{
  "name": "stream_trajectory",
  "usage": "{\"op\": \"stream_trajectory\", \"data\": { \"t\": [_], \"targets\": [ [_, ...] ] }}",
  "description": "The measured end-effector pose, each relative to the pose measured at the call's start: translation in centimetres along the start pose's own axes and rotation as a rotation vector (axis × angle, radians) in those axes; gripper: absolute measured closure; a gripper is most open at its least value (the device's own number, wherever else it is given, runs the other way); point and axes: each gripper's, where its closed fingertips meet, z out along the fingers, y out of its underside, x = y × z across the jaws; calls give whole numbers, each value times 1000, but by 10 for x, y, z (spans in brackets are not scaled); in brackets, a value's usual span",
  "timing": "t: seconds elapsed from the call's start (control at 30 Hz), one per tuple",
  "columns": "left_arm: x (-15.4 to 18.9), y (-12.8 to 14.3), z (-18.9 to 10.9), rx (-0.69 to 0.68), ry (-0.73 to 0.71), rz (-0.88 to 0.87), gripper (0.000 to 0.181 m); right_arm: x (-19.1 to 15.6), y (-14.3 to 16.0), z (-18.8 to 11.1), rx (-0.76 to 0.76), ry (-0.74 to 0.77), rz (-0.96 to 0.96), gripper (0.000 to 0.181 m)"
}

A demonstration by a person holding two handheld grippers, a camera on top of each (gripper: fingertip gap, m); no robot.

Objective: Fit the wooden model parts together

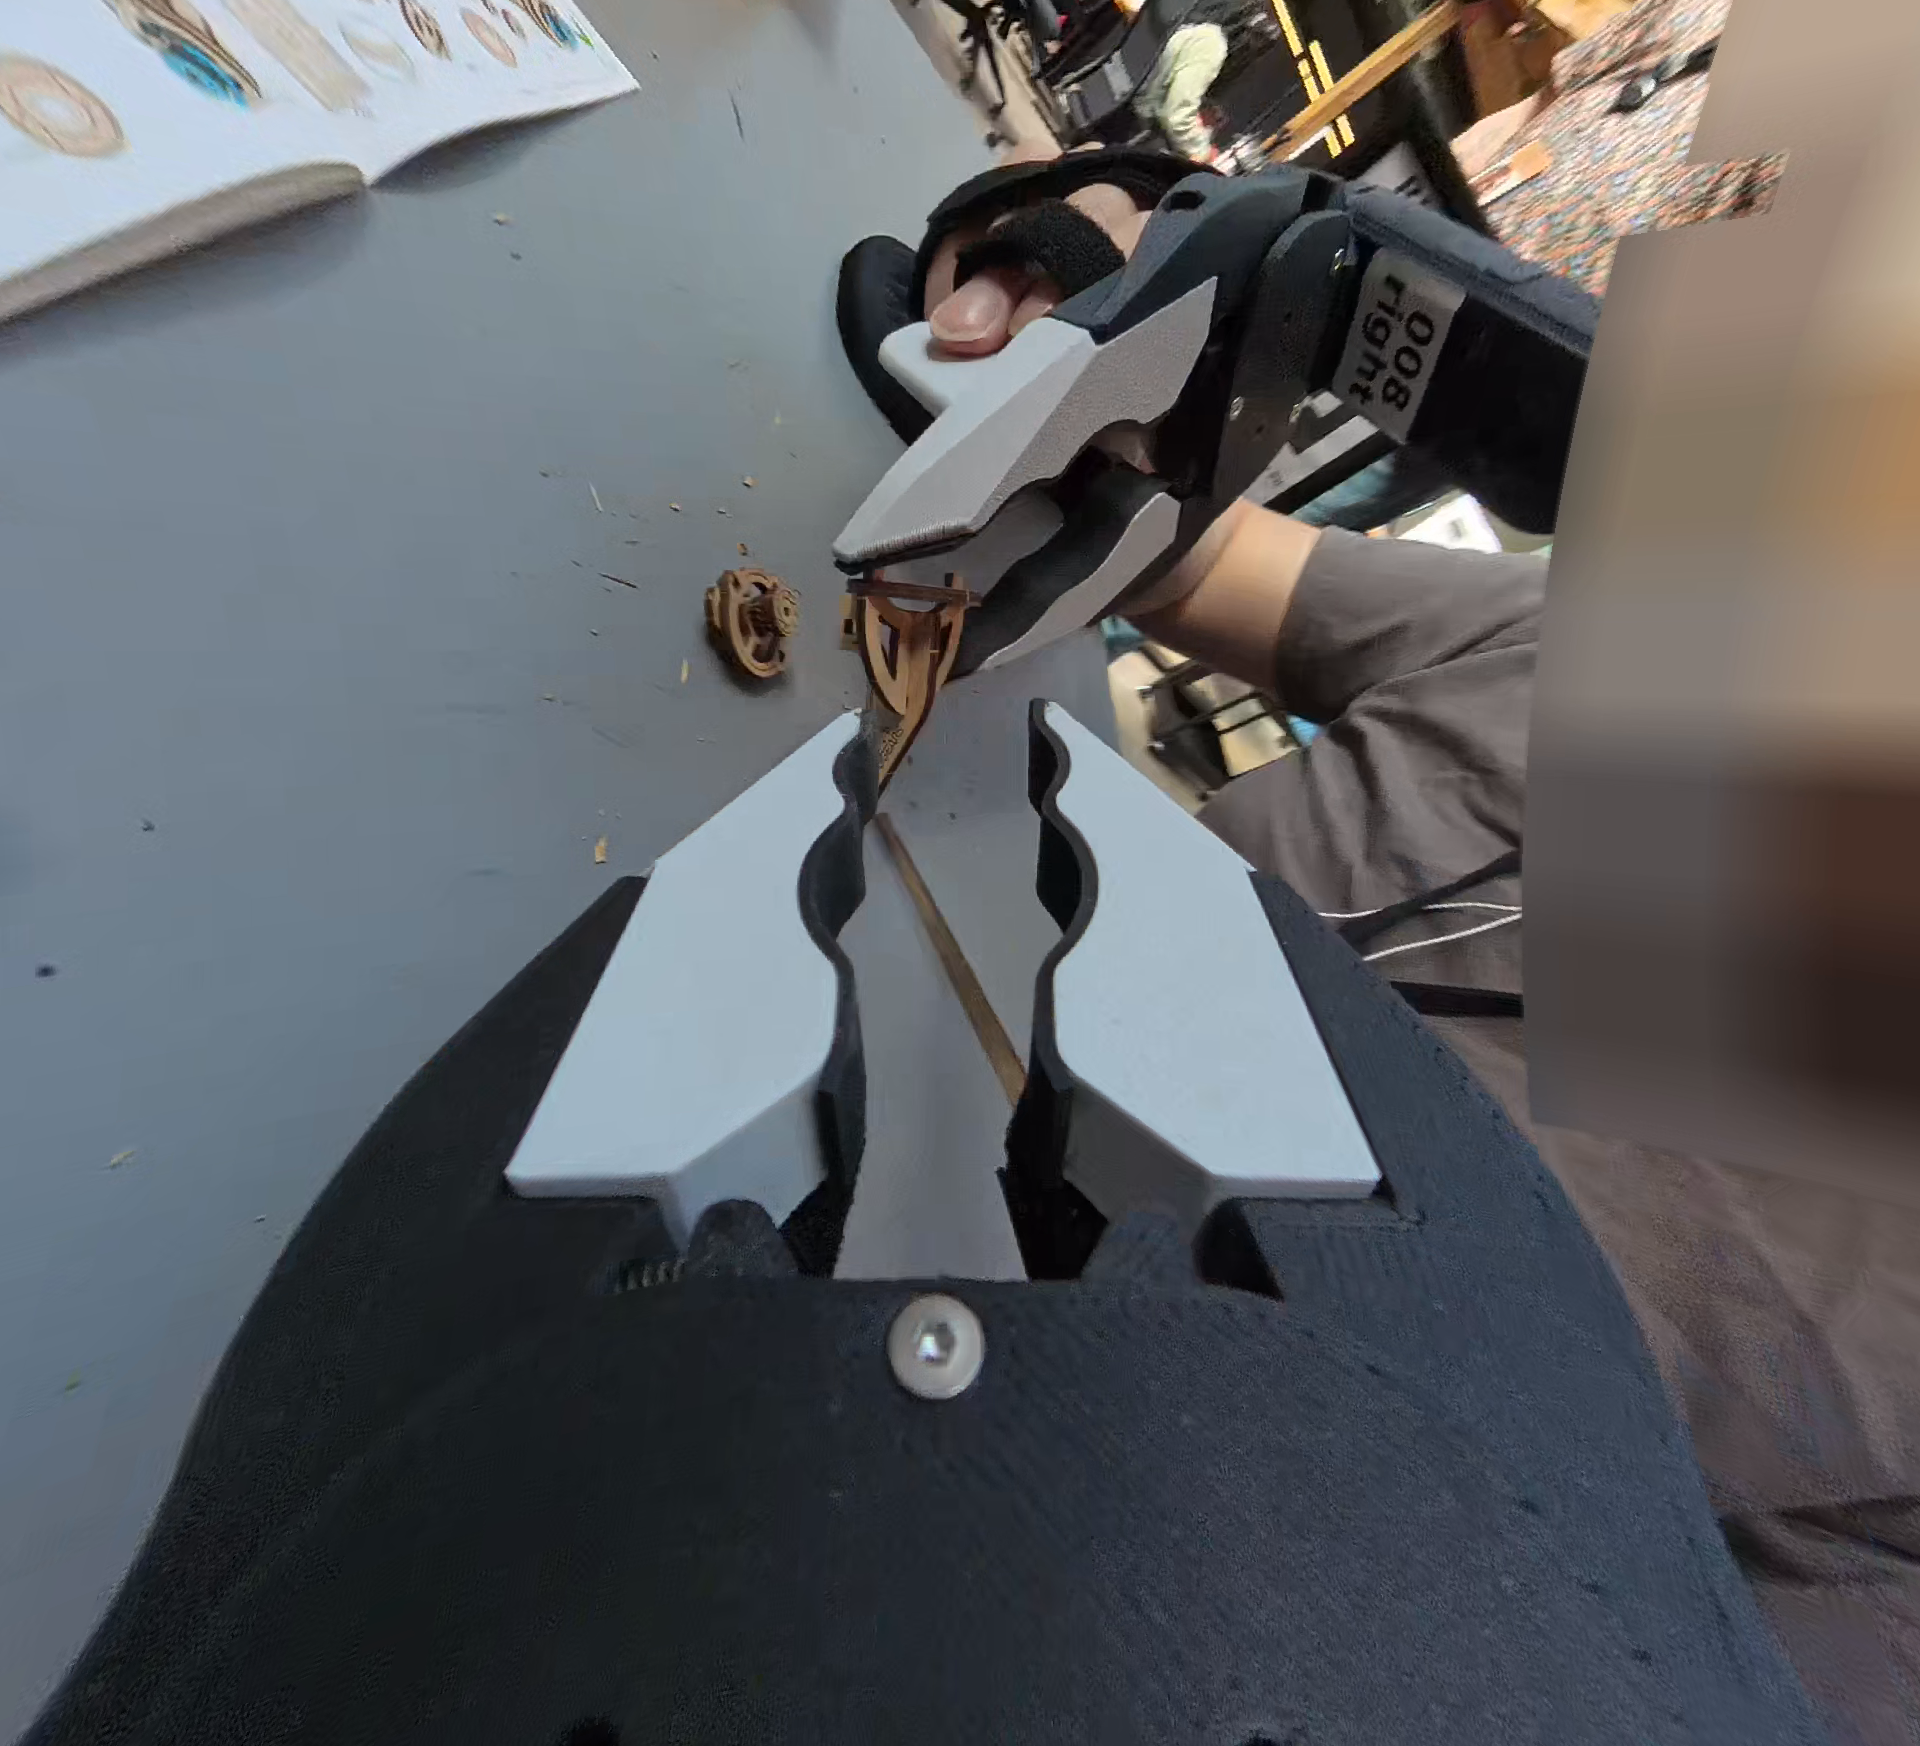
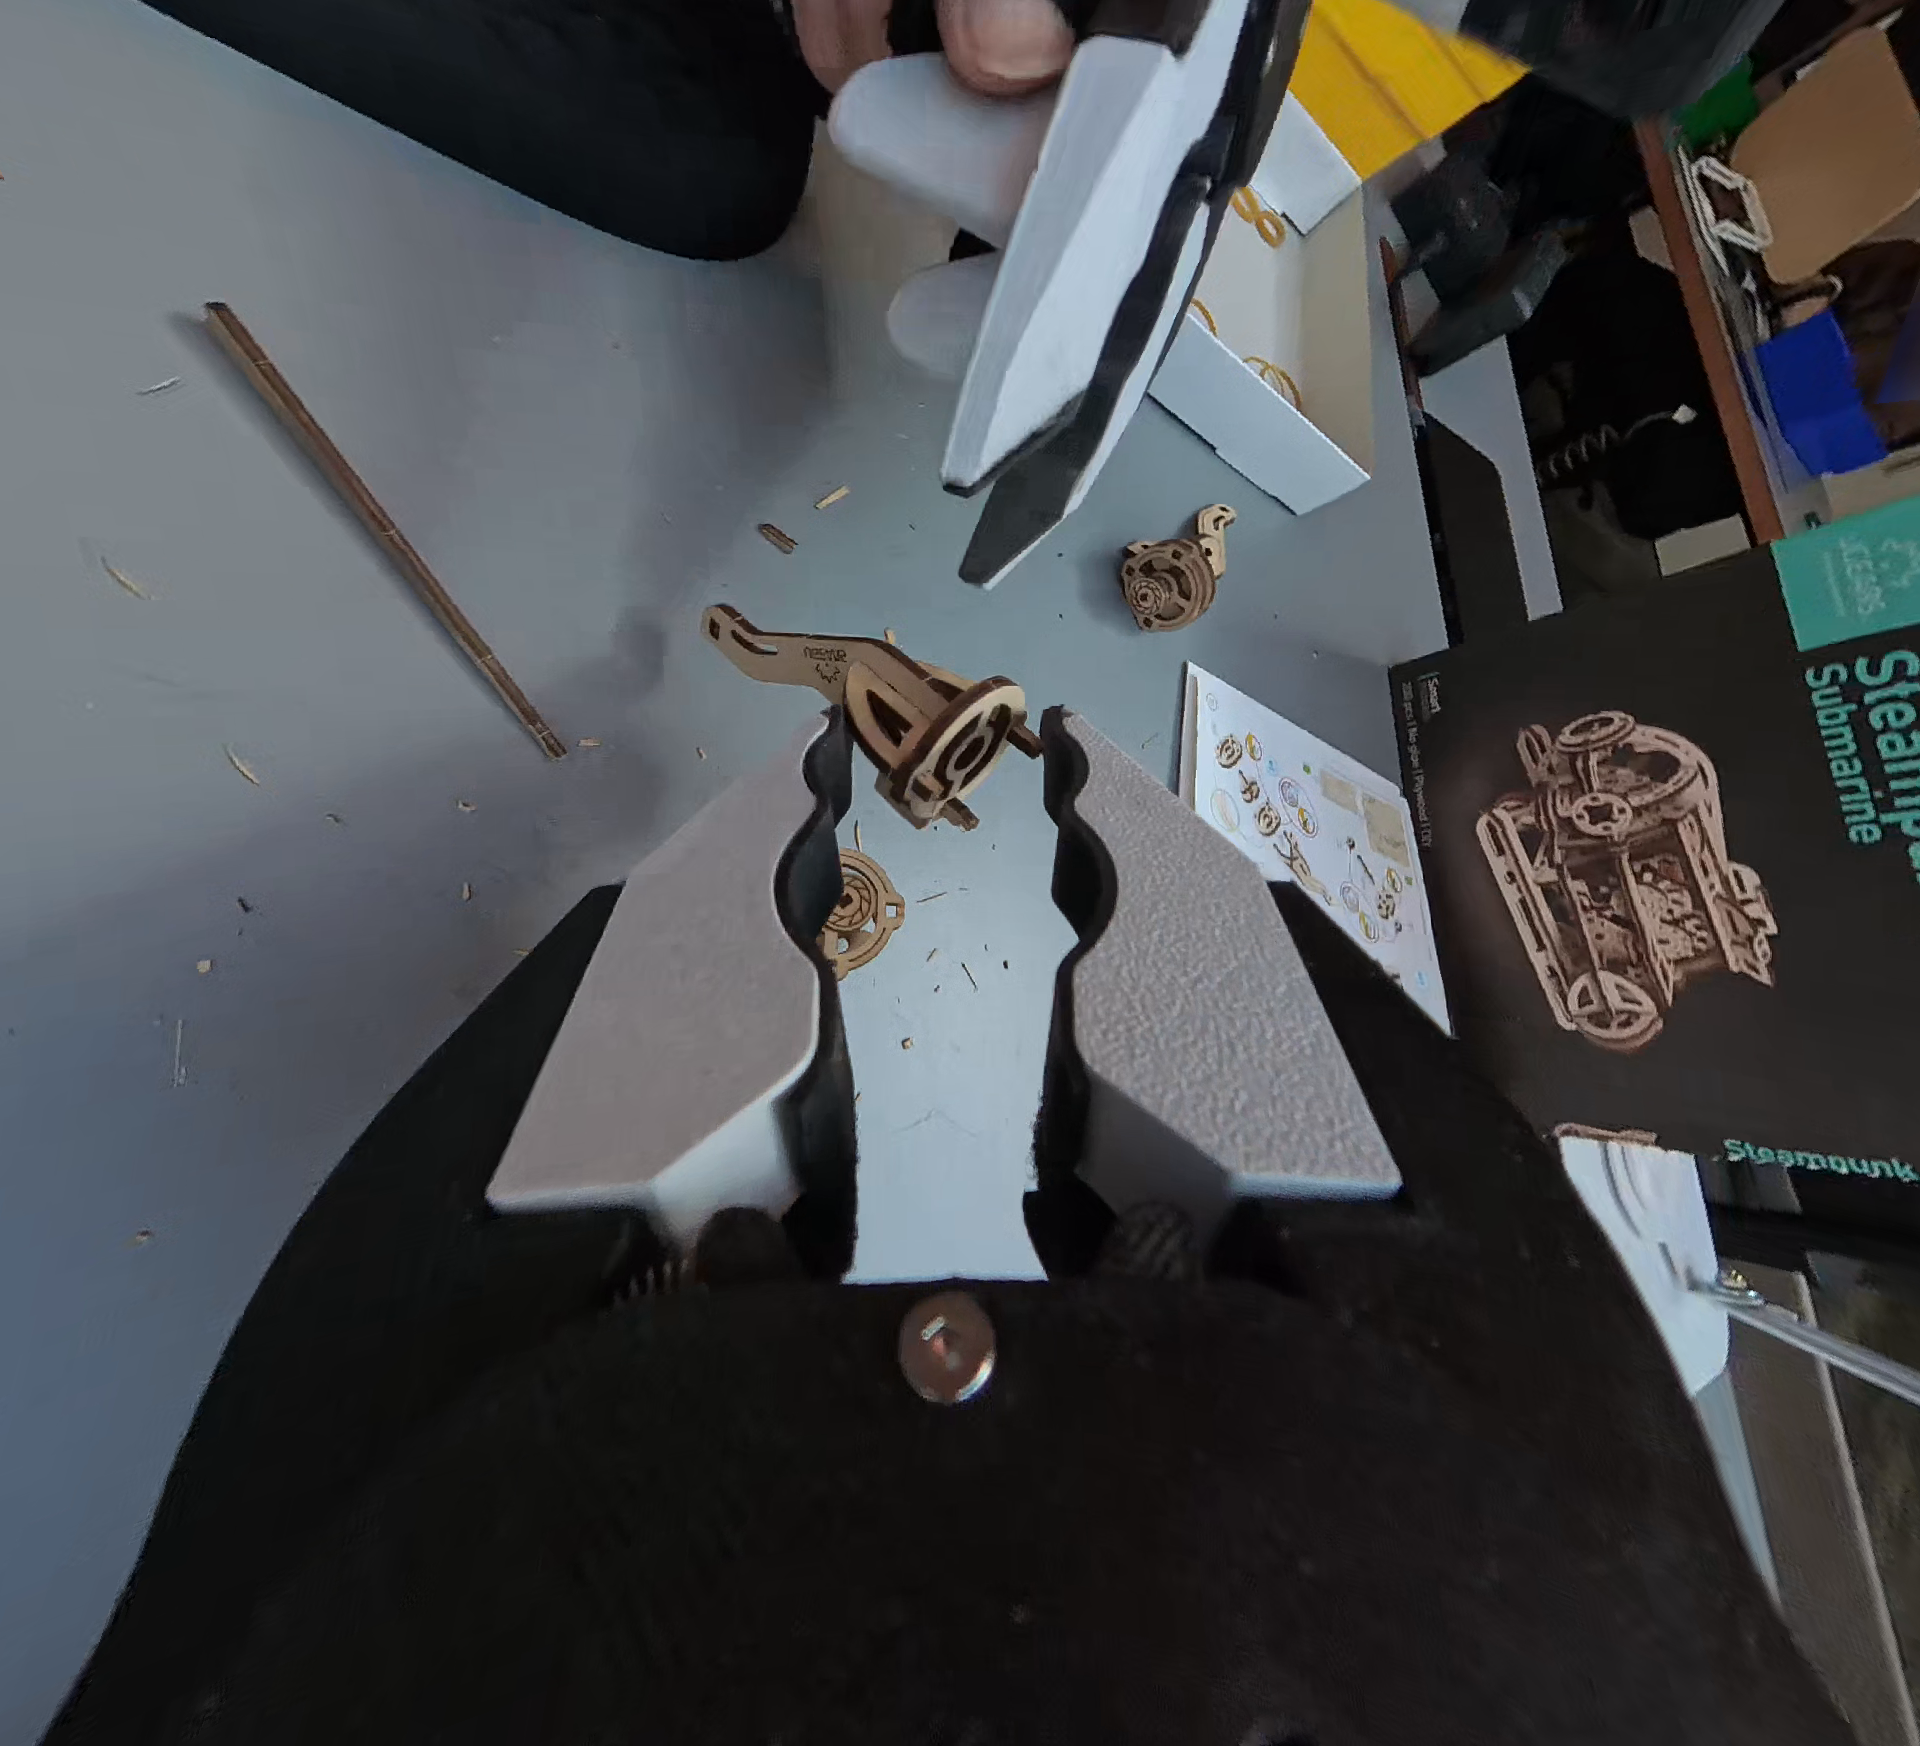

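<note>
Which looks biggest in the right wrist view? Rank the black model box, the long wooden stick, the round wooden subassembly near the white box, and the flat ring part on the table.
1. Black model box
2. Long wooden stick
3 and 4. Round wooden subassembly and flat ring part: they look alike, and a finger partly hides the ring part, so no ranking.

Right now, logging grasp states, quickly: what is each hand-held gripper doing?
Left hand-held gripper: open, holding nothing.
Right hand-held gripper: closed on the wooden assembly.
</note>
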Motion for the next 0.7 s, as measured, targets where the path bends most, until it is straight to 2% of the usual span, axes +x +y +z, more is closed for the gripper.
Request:
{"op": "stream_trajectory", "data": {
  "t": [0.07,0.1,0.2,0.33,0.53,0.6,0.67,0.7],
  "targets": [
    [-5,-7,-1,-7,-193,243,135,5,4,0,-15,23,72,146],
    [-2,-10,1,1,-251,351,131,7,5,0,-17,31,102,146],
    [-6,-12,9,-33,-405,525,135,10,1,0,6,31,157,146],
    [-19,0,19,-105,-434,521,140,15,0,-3,28,48,203,146],
    [-16,0,24,-69,-356,460,162,20,-2,-5,71,29,308,146],
    [-18,-2,23,-58,-363,446,166,20,-1,-3,70,26,322,146],
    [-21,1,21,-80,-378,456,181,20,2,-3,69,20,321,146],
    [-23,3,20,-90,-385,457,181,21,4,-5,65,16,320,142]
  ]
}}
